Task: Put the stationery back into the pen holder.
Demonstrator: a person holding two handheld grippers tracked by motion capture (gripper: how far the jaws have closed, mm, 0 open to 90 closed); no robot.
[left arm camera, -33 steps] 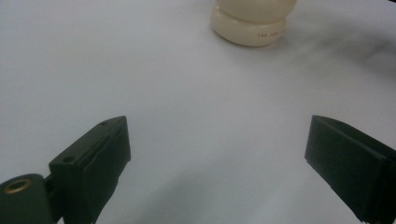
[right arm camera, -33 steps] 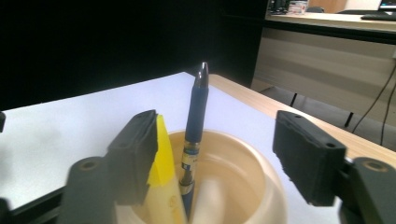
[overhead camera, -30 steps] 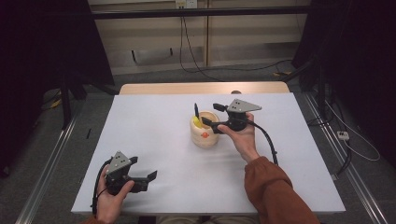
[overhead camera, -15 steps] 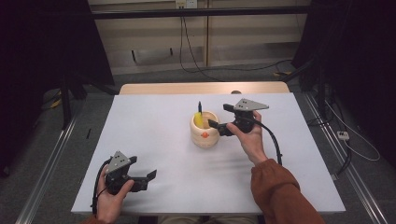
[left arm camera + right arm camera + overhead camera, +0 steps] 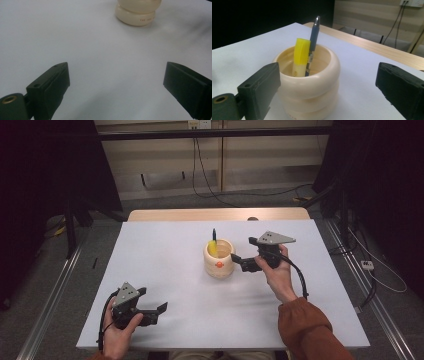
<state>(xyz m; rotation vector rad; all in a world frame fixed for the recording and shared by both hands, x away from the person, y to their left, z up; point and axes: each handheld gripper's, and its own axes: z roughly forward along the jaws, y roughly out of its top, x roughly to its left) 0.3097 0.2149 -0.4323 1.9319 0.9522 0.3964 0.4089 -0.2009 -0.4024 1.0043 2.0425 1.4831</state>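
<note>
A cream ribbed cup stands in the middle of the white table. A yellow highlighter and a dark blue pen lean upright inside it. My right gripper sits just right of the cup, pointing at it; its jaws have just been opening and stand open with nothing gripped. In the right gripper view the cup, highlighter and pen lie straight ahead of the open right gripper. My left gripper rests open near the front left edge; the left gripper view has the cup far ahead.
A wooden strip borders the table's far edge. Cables run over the floor beyond it, and metal rails flank both sides. Bare white tabletop lies between the two grippers.
My right gripper has drawn back to the right, away from the cup's mouth, with its jaws wider. The pen stays standing in the cup. My left gripper has kept still.
</note>
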